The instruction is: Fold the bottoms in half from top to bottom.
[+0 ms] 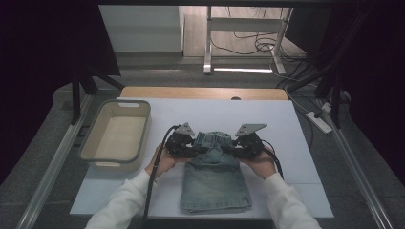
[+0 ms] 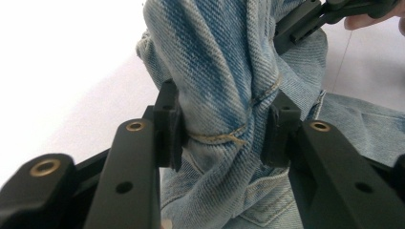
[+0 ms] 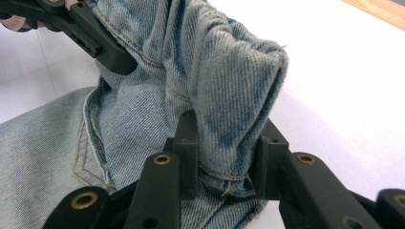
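A folded pair of light-blue denim jeans point(image 1: 215, 179) lies on the white table point(image 1: 286, 129), its far end bunched up and lifted. My left gripper point(image 1: 198, 150) pinches that bunch from the left; in the left gripper view its jaws are shut on a thick wad of the jeans point(image 2: 224, 95), with the gripper point(image 2: 222, 138) pressing from both sides. My right gripper point(image 1: 231, 149) clamps the bunch from the right; in the right gripper view the gripper point(image 3: 224, 152) squeezes a rolled fold of the jeans point(image 3: 229, 81).
A beige plastic tub point(image 1: 117, 136) stands on the table's left side, close to my left hand. Bare wood point(image 1: 200, 92) shows along the table's far edge. Metal rails run along both sides, and cables lie on the floor behind.
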Motion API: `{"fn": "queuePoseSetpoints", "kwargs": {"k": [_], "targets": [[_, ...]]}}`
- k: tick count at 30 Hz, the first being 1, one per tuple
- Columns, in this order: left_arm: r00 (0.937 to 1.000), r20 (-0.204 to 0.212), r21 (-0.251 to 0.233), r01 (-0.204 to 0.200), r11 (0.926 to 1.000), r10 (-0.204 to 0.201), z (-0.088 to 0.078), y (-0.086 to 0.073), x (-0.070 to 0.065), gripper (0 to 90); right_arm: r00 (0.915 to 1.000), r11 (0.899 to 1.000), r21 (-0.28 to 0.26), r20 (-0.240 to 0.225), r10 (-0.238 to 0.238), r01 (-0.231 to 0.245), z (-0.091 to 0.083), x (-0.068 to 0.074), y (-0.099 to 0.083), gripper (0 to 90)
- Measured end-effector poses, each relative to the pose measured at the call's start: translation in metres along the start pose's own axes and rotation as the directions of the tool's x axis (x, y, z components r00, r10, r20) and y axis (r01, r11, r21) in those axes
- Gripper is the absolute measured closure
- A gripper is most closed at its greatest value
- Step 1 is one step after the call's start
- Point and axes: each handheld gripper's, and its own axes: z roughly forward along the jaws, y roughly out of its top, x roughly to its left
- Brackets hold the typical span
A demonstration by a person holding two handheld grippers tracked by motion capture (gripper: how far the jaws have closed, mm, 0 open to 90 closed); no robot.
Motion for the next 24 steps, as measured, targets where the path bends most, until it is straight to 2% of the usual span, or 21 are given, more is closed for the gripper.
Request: {"fn": "queuePoseSetpoints", "kwargs": {"k": [24], "targets": [[0.9998, 0.018, -0.003, -0.005, 1.0000, 0.005, -0.005, -0.012, -0.014, 58.5, 0.9996, 1.000, 0.007, -0.014, -0.025, 0.025, -0.007, 0.015, -0.006, 67.8]]}}
